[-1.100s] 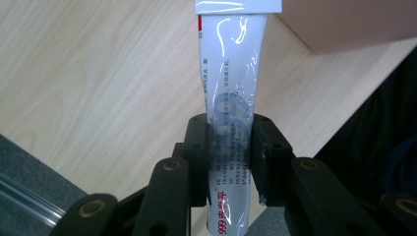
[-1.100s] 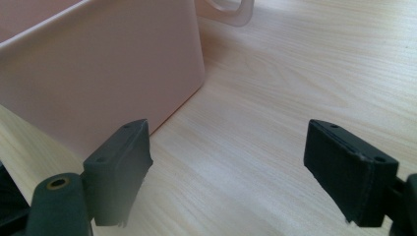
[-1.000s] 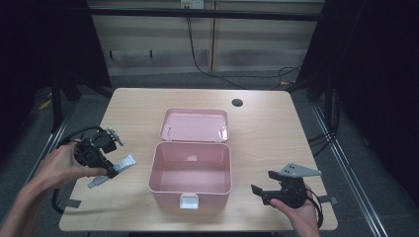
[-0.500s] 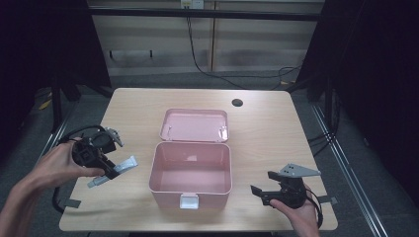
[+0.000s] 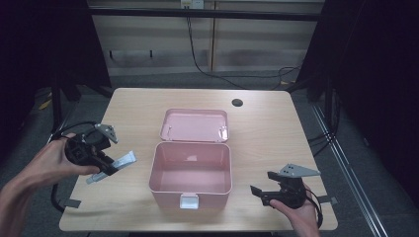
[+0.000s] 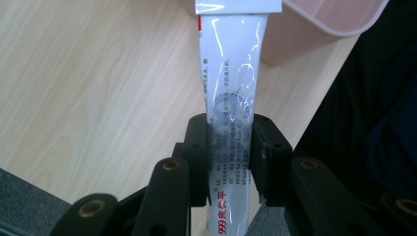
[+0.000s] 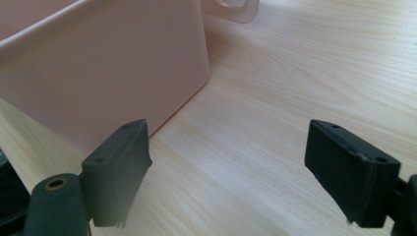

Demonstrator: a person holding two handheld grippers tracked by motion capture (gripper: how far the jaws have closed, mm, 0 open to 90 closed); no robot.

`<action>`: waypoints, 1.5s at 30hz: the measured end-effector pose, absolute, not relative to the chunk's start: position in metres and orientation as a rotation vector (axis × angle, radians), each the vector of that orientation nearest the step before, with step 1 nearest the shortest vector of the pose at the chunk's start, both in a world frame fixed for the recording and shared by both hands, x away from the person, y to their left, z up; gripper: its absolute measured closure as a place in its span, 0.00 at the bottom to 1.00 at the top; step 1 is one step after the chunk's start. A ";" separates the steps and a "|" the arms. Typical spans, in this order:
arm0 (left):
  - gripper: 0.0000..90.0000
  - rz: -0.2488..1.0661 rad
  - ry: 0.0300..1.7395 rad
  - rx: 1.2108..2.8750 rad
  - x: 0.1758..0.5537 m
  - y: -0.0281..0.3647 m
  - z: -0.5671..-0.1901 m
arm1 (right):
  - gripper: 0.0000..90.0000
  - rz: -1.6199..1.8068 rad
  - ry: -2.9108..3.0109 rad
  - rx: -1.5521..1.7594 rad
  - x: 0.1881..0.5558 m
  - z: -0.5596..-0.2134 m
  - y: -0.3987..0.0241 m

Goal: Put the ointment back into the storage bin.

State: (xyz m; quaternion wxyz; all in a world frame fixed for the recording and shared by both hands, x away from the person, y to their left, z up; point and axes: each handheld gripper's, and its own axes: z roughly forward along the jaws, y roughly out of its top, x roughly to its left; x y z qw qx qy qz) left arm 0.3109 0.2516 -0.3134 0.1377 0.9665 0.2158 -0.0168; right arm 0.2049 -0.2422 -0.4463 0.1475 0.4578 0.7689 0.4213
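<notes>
I hold a two-jaw claw in each hand at a pale wooden table (image 5: 276, 123). My left gripper (image 5: 106, 165) sits at the left side of the table, clenched on a white ointment tube (image 5: 112, 166). In the left gripper view the two black pads press the tube's (image 6: 231, 98) lower part from both sides, and its flat crimped end points away from me toward the corner of a pink box (image 6: 319, 19). The tube carries small printed text and red characters near my hand. From above, the tube is held over the tabletop just left of the pink box (image 5: 191, 170), not touching it.

The box stands open in the middle of the table. Its lid (image 5: 195, 125) lies flat behind it, with the inside facing up.

My right gripper (image 5: 262, 193) rests near the table's front right edge, released, with its jaws standing wide and nothing between them. In the right gripper view they frame bare wood, with the box's wall (image 7: 98, 69) just beside the left jaw.
</notes>
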 end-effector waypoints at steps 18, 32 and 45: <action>0.79 -0.038 0.549 2.780 0.314 0.227 -0.306 | 0.18 1.212 2.223 1.307 0.205 -0.446 -0.241; 0.79 -0.054 0.491 2.773 0.313 0.204 -0.293 | 0.18 1.217 2.227 1.307 0.205 -0.446 -0.241; 0.79 -0.083 0.443 2.795 0.312 0.171 -0.291 | 0.17 1.220 2.237 1.296 0.204 -0.446 -0.240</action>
